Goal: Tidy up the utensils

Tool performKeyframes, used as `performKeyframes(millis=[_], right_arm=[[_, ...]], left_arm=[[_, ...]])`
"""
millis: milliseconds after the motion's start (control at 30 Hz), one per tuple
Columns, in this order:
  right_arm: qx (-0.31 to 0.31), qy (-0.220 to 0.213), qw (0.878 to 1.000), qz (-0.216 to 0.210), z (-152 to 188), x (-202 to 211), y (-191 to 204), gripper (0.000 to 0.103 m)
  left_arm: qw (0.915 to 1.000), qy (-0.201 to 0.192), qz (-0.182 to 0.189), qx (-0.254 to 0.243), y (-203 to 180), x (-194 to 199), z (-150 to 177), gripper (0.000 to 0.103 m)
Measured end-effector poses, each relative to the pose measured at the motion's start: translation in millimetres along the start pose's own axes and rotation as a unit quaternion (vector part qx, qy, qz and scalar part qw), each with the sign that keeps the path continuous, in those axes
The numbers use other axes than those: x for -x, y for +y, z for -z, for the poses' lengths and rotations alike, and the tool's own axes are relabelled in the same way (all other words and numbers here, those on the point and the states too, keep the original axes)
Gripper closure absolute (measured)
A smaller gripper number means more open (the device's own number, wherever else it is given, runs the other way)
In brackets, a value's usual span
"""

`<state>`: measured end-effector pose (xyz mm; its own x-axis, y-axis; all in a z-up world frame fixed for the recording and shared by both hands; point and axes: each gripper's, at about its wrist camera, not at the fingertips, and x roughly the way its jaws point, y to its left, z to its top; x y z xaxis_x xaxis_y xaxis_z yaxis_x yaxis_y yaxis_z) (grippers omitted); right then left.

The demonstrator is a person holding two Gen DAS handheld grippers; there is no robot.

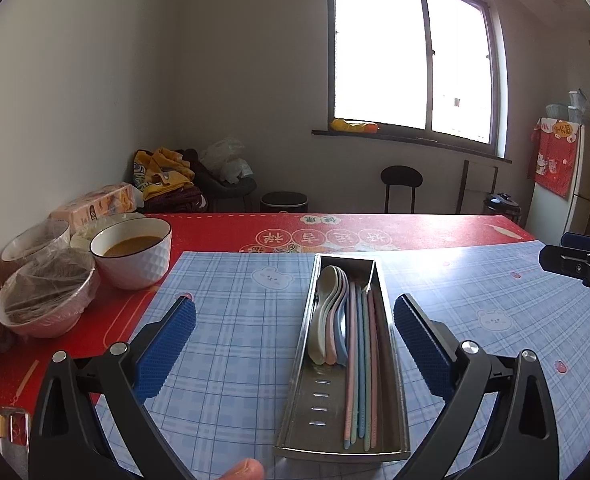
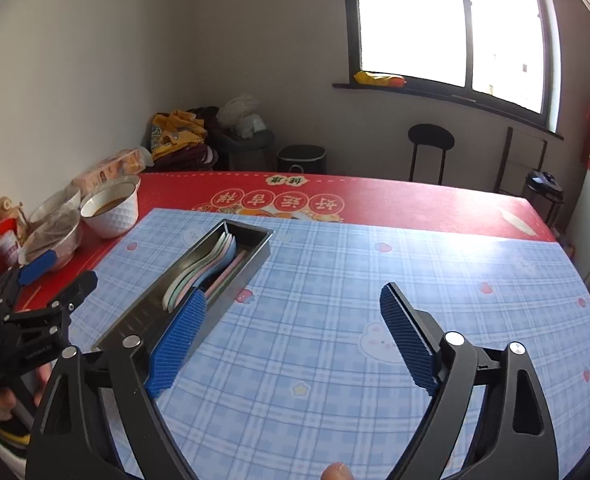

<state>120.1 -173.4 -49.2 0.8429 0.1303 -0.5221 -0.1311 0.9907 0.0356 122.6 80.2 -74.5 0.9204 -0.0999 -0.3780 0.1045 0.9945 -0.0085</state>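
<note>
A long metal tray lies on the blue checked mat, running away from me. Pastel spoons are stacked at its far left side, and pastel chopsticks lie lengthwise along its right side. My left gripper hovers over the tray's near half, open, its blue pads clear of the tray walls. My right gripper stands open over bare mat to the right of the tray, holding nothing. The spoons and chopsticks also show in the right wrist view.
A white bowl of brown liquid and two film-covered bowls crowd the table's left side, with a tissue pack behind. The blue mat lies on a red tablecloth. A stool and chairs stand beyond the far edge.
</note>
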Motion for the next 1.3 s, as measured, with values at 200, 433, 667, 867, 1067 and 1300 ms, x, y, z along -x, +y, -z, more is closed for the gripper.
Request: performKeyframes(millis=[200, 433, 667, 867, 1067, 1300], right_arm=[[-0.008, -0.05, 0.999, 0.012, 2.7, 44.9, -20.7, 0.016], [-0.034, -0.089, 0.995, 0.014, 2.9, 79.4, -35.4, 0.016], [-0.04, -0.115, 0.992, 0.027, 3.2, 98.7, -40.4, 0.016], [-0.044, -0.117, 0.992, 0.033, 6.0, 101.3, -40.2, 0.016], [-0.045, -0.122, 0.991, 0.041, 7.3, 104.5, -42.4, 0.016], [-0.047, -0.123, 0.99, 0.044, 7.1, 104.8, -42.8, 0.016]], left_arm=[[0.9987, -0.045, 0.0, -0.026, -28.7, 40.3, -21.0, 0.006], [0.9961, -0.072, 0.015, -0.049, -53.5, 78.4, -41.9, 0.006], [0.9953, -0.08, 0.021, -0.05, -61.6, 93.2, -47.7, 0.006], [0.9957, -0.074, 0.02, -0.052, -63.6, 92.5, -45.5, 0.006], [0.9954, -0.074, 0.017, -0.058, -65.4, 92.1, -44.9, 0.006], [0.9952, -0.072, 0.017, -0.064, -67.4, 91.5, -43.9, 0.006]])
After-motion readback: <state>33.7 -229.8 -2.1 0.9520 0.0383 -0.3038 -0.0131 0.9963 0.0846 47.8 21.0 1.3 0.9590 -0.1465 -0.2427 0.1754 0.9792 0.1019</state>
